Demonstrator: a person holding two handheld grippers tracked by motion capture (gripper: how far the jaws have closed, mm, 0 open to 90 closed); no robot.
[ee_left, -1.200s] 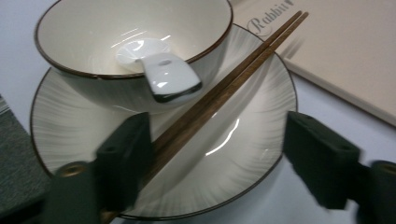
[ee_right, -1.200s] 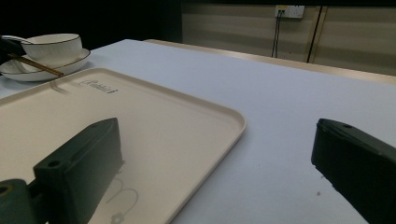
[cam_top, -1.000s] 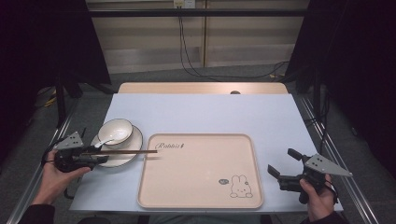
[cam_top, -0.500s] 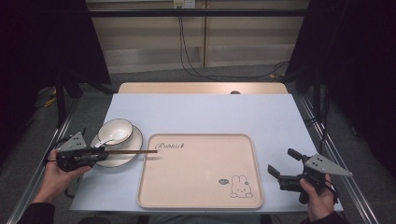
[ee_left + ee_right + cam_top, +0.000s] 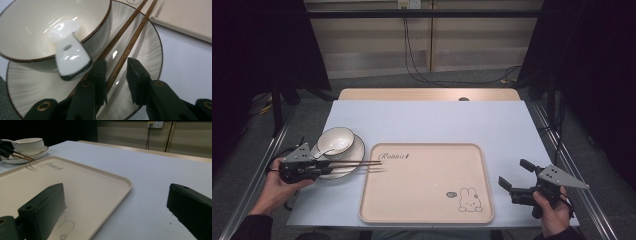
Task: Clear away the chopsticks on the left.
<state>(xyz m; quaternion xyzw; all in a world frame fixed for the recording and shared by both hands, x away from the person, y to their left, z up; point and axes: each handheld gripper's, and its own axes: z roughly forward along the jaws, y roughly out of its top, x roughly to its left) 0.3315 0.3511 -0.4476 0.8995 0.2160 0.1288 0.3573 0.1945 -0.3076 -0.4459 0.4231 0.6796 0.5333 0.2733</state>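
Blue-grey table [image 5: 427, 120]: left gripper [image 5: 115, 75] closing around chopsticks [image 5: 125, 42] (gap remains).

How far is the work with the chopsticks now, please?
Early stage. Nothing lies on the tray so far. In hand: the left gripper has just been closing around the chopsticks, which lie across the plate beside the bowl; a gap remains. Left: grip, lift, probably move them. The right gripper waits open.

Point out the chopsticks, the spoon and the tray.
chopsticks [image 5: 130, 45], left gripper view, on the shaft of the right-hand stick, above the jaws.
spoon [image 5: 71, 56], left gripper view, on its white handle resting over the bowl's rim.
tray [image 5: 422, 200], high view, on its bare beige floor.
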